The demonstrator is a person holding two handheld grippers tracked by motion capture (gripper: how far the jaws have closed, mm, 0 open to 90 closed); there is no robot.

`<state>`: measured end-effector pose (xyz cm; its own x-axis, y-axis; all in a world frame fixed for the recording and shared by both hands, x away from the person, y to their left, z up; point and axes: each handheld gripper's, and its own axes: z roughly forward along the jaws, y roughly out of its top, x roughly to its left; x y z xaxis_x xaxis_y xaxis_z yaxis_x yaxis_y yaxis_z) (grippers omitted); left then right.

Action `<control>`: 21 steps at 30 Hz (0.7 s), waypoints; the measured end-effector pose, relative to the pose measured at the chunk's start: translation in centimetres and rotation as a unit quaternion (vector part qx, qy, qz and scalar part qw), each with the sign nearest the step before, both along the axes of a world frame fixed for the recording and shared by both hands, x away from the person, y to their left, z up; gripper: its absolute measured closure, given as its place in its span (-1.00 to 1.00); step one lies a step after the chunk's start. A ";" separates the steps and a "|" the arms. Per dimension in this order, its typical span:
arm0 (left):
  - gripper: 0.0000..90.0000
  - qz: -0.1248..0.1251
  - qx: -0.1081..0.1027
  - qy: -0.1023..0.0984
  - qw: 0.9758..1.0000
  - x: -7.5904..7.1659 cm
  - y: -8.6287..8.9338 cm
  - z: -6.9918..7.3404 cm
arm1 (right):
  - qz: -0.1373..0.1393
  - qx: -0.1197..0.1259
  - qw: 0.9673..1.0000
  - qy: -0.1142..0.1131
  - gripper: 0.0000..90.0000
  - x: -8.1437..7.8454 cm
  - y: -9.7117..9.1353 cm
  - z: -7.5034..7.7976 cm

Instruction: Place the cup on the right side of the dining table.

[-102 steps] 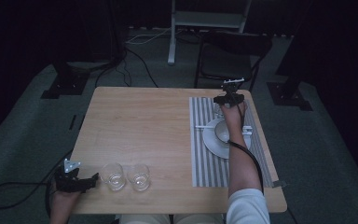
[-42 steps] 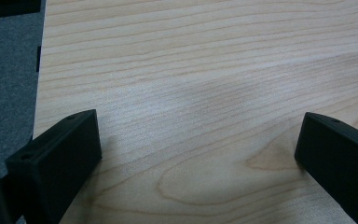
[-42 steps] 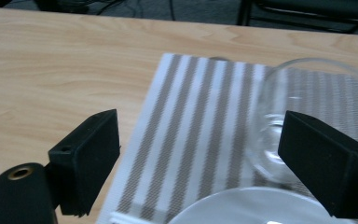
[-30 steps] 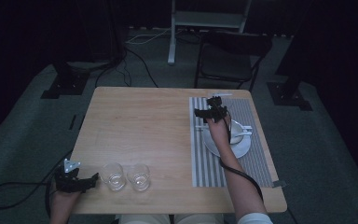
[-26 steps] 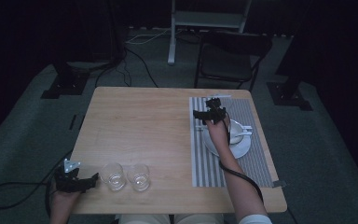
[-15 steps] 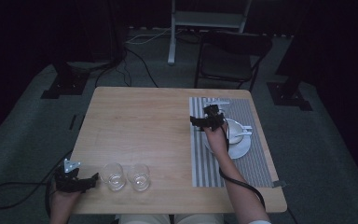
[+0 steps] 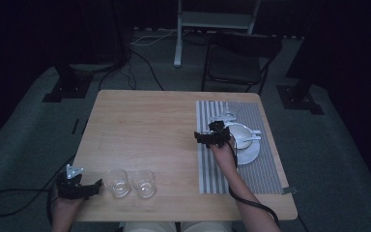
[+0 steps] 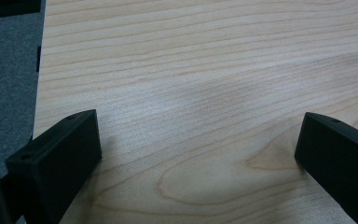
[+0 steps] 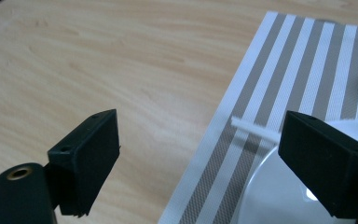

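Note:
Two clear glasses (image 7: 117,182) (image 7: 144,182) stand side by side near the table's front left. My left gripper (image 7: 77,187) rests just left of them, open over bare wood (image 8: 198,135). A striped placemat (image 7: 265,169) lies on the right, carrying a white plate (image 7: 252,153) with a bowl (image 7: 241,133) and a spoon (image 7: 252,137). My right gripper (image 7: 212,137) hovers at the mat's left edge beside the plate, open (image 9: 200,135) and holding nothing. In the right gripper view the plate rim (image 9: 270,196) and a thin white stick (image 9: 254,127) lie between its jaws.
Another clear glass (image 7: 224,116) stands on the far part of the mat. The wooden table (image 7: 145,125) has a wide bare middle. A dark chair (image 7: 239,63) stands beyond the far edge. A black cable (image 7: 14,198) trails off the front left.
My right gripper has come back from the mat's far edge toward the front and left, to the mat's left edge by the plate. The left gripper and glasses have not moved.

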<state>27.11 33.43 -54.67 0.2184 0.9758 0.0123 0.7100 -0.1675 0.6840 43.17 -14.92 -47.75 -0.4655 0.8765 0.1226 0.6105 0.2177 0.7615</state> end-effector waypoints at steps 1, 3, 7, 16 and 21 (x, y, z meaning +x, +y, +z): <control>-0.98 0.000 0.000 0.000 1.000 0.0 0.0 0.0 | 0.003 0.000 1.000 0.001 -0.73 -0.2 0.0 -0.2; -0.98 0.000 0.000 0.000 1.000 0.0 0.0 0.0 | 0.005 0.001 1.000 0.003 -0.73 -0.7 0.0 -0.5; -0.98 0.000 0.000 0.000 1.000 0.0 0.0 0.0 | 0.009 0.002 1.000 0.001 -0.73 -1.4 0.0 -0.7; -0.98 0.000 0.000 0.000 1.000 0.0 0.0 0.0 | 0.030 -0.001 1.000 -0.007 -0.73 -3.6 0.3 -1.1; -0.98 0.000 0.000 0.000 1.000 0.0 0.0 0.0 | 0.036 0.005 0.999 -0.006 -0.73 -4.9 0.1 -1.5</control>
<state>27.11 33.43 -54.67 0.2185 0.9758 0.0127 0.7103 -0.1679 0.6836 38.23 -14.79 -49.28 -0.5288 0.8395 0.1253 0.5837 0.2525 0.7717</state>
